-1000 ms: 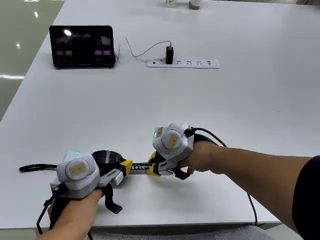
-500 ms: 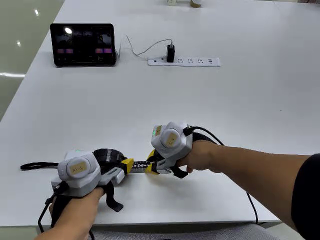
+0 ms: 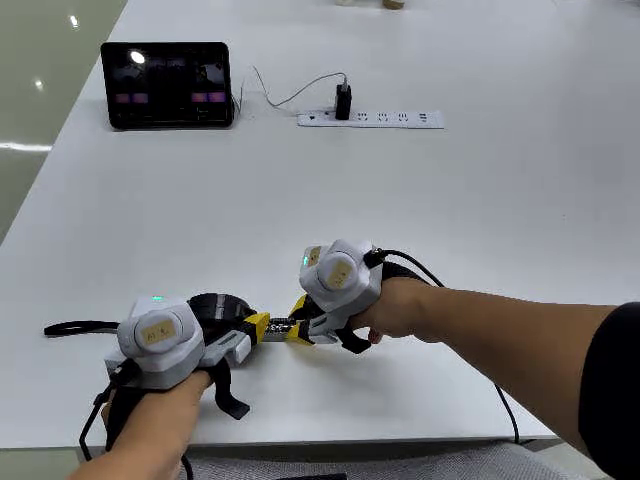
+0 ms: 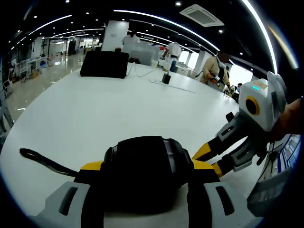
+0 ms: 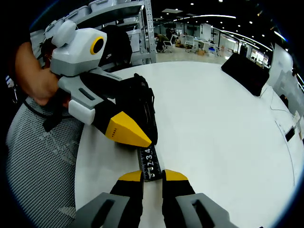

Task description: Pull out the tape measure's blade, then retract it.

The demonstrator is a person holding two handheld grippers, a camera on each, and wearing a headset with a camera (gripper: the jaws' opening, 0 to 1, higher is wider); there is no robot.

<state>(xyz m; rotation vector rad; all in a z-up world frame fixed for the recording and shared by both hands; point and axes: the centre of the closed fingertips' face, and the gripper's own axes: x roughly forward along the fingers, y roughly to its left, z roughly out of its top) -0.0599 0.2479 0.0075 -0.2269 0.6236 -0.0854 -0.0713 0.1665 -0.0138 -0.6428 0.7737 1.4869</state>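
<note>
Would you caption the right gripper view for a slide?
The right hand-held gripper pinches the tape blade beside the case held by the left hand-held gripper.

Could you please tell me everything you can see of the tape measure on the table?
The black round tape measure, plastic by its look, lies on the white table, its case clamped between the yellow-tipped jaws of the left gripper. A thin black wrist strap trails from it across the tabletop. A short length of its numbered blade is out, lying flat on the table, with its end pinched by the right gripper.
</note>
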